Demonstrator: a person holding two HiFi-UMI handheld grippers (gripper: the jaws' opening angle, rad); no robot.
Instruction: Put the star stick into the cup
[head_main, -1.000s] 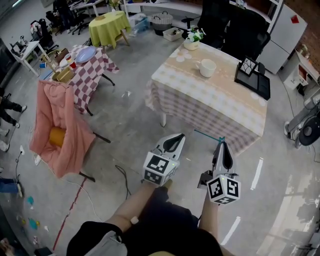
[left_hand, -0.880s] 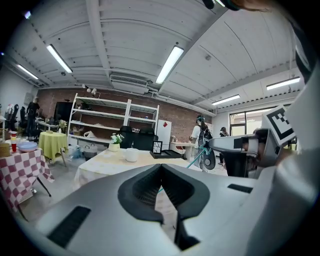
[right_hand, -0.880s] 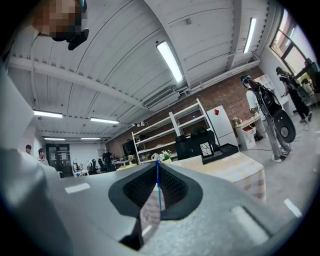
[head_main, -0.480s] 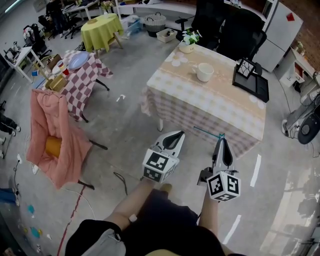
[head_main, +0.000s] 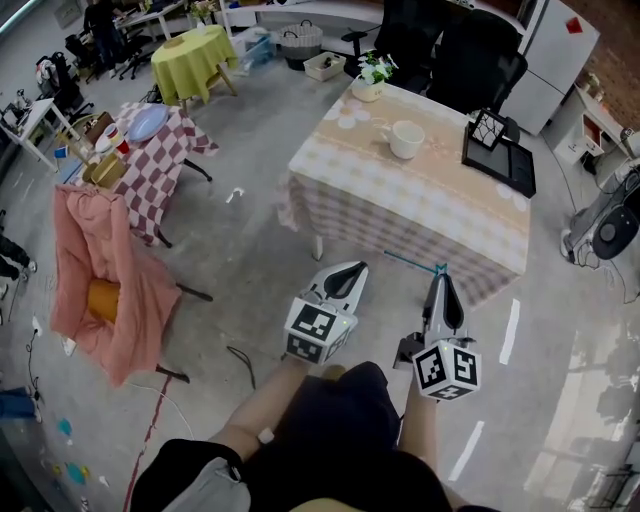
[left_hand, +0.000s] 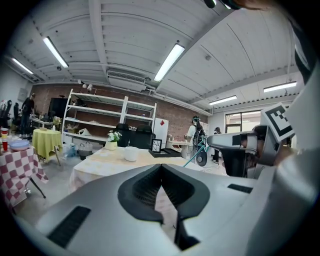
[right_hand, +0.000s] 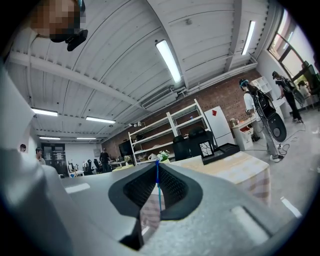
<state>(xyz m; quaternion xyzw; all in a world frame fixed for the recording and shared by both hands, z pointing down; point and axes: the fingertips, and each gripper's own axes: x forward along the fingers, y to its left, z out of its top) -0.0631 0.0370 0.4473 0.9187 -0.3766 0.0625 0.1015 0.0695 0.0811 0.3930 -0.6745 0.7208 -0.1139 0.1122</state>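
Observation:
My right gripper is shut on a thin teal star stick, which juts out leftward from its tip over the floor. In the right gripper view the stick shows as a thin blue line pinched between the closed jaws. Beside it, my left gripper is shut with nothing in it, its jaws meeting at the tip. The white cup stands upright on the checked-cloth table ahead, well beyond both grippers. From the left gripper view the cup is seen far off.
On the table stand a potted flower and a black tray with a framed stand. Black office chairs are behind it. A pink-draped chair, a checkered table and a yellow-green table are at left. A black fan is at right.
The whole view has shifted a little toward the table, which now sits slightly closer. Both grippers keep the same place and stay shut, the stick still held.

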